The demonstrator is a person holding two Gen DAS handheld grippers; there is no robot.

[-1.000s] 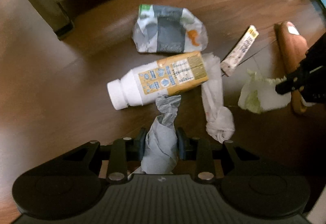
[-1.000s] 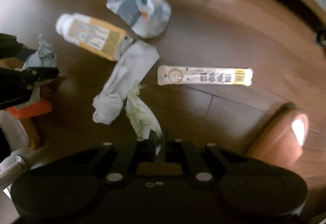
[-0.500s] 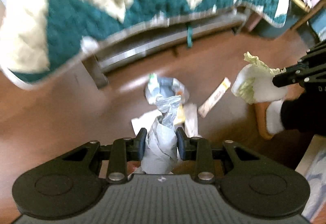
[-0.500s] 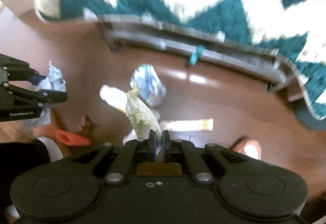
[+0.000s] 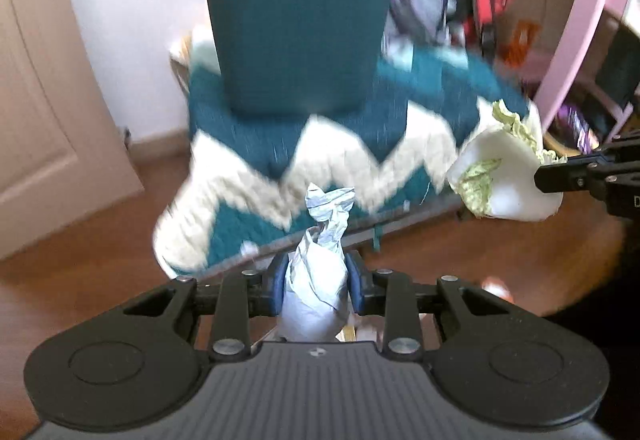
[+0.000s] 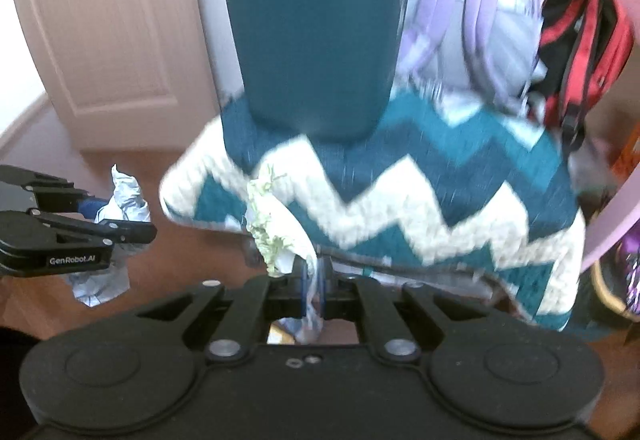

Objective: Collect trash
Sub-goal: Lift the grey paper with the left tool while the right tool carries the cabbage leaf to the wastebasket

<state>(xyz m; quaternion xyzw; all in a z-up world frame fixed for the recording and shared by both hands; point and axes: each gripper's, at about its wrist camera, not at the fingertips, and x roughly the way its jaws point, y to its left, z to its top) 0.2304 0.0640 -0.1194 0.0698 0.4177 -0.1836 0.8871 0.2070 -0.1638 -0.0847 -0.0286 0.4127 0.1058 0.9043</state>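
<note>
My left gripper [image 5: 318,282] is shut on a crumpled grey-blue paper wad [image 5: 320,268], which sticks up between its blue pads. Seen from the right wrist, that same gripper [image 6: 144,230] and its paper wad [image 6: 124,200] hang at the left edge. My right gripper [image 6: 314,286] is shut on a limp cabbage leaf [image 6: 272,224], white with green frilly edges. In the left wrist view the cabbage leaf [image 5: 504,180] hangs at the right, from the right gripper's fingers [image 5: 560,178]. Both hands are high above the floor. The rest of the floor trash is out of sight.
Ahead stands a chair with a teal back [image 5: 300,12] and a teal-and-cream zigzag blanket [image 5: 340,164] over its seat. A red-and-black backpack [image 6: 580,36] hangs behind it, a pink desk frame [image 5: 576,28] on the right, a pale door [image 6: 104,20] on the left. Brown wood floor [image 5: 80,252] lies below.
Both grippers rose well off the floor with their catches and tilted up. The bottle, wrapper and tissues on the floor dropped out of sight; the chair and blanket now fill both views.
</note>
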